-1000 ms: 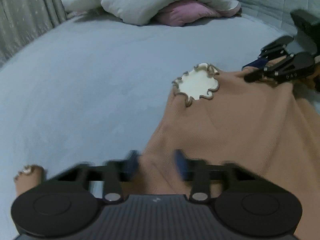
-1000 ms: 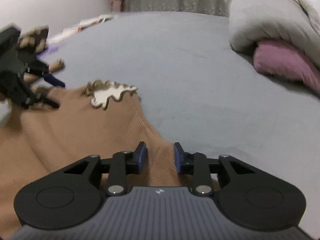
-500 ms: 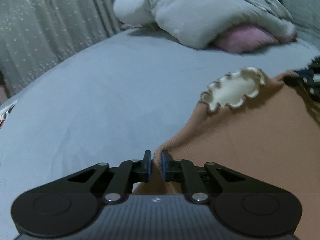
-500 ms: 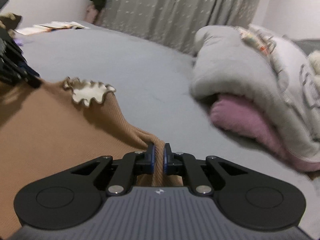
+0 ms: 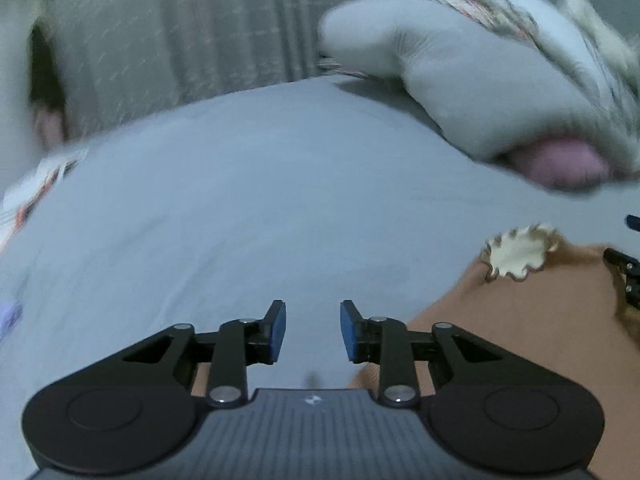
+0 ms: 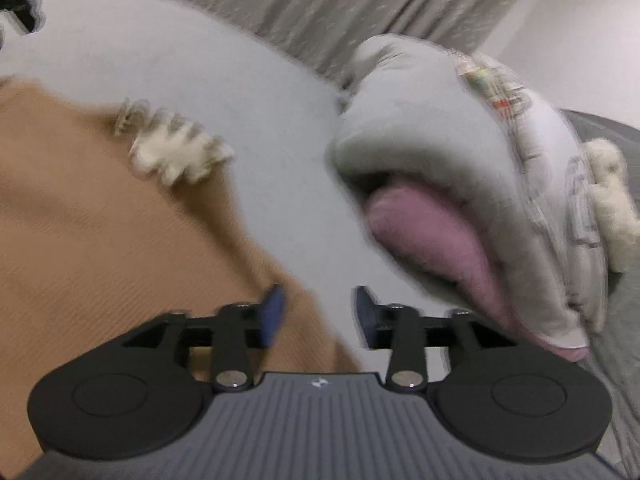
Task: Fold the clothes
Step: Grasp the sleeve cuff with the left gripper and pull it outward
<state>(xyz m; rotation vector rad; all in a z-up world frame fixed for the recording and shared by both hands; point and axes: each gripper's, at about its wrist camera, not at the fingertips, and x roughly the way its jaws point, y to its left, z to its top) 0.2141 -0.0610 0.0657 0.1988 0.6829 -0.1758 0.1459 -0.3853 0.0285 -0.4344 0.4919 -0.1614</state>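
Observation:
A tan ribbed garment [image 5: 532,320] with a cream ruffled collar [image 5: 518,254] lies on the grey bed. It also shows in the right wrist view [image 6: 88,232] with its collar [image 6: 176,152]. My left gripper [image 5: 312,332] is open and empty above the bed sheet, just left of the garment's edge. My right gripper [image 6: 318,314] is open and empty, its left finger over the garment's edge. Part of the right gripper [image 5: 624,276] shows at the far right of the left wrist view.
A pile of grey bedding [image 6: 440,152] over a pink cloth [image 6: 428,236] lies at the head of the bed; it also shows in the left wrist view [image 5: 480,80]. Grey curtains [image 5: 180,40] hang behind. Papers [image 5: 36,188] lie at the bed's left edge.
Both grippers were shut on the garment's edge half a second ago; both have opened and let it go. The garment now lies flat, and both views have swung upward.

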